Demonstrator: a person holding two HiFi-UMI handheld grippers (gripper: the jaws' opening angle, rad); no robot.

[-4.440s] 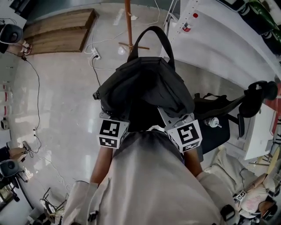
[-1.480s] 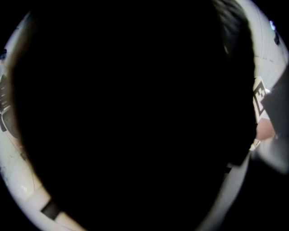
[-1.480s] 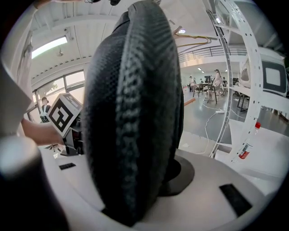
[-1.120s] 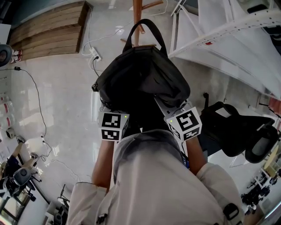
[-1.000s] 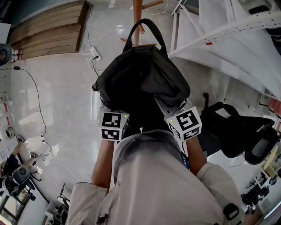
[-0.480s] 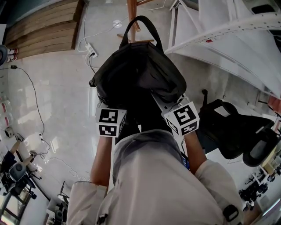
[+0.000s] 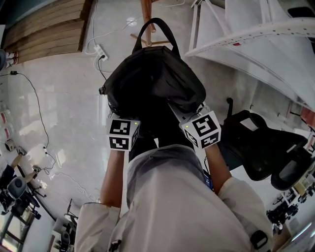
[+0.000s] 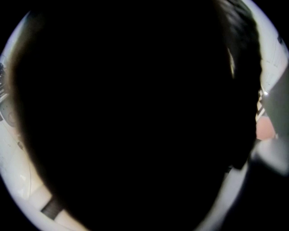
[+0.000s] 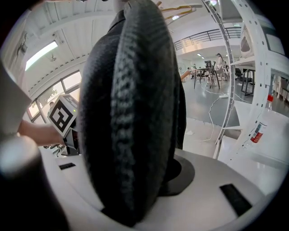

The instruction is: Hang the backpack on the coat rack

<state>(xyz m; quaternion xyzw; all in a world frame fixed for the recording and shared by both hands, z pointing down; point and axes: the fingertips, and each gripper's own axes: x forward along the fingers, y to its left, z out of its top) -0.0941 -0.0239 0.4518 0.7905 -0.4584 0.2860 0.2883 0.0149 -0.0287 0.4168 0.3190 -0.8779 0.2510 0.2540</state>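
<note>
The right gripper (image 9: 149,189) is closed on the backpack (image 7: 155,81): a thick, padded black fold of it stands upright between the two jaws and fills the gap, with the pads pressed to either side. The left gripper (image 7: 122,134) sits against the lower left edge of the backpack. Black fabric lies over its camera and covers nearly the whole left gripper view, so its jaws do not show and its grip cannot be confirmed. Both grippers are at the near, lower end of the backpack, one at each side, and the backpack is held clear of the floor (image 7: 59,98) in front of the person. The backpack's carry handle (image 7: 155,29) stands up as an open loop at the far end, just short of the wooden coat rack (image 7: 146,15). It is close to the pole and not on any peg. A power strip (image 7: 100,51) lies on the floor to the left of the coat rack. A white frame structure (image 7: 256,44) stands to the right of the coat rack, with a black office chair (image 7: 266,147) nearer the person.
</note>
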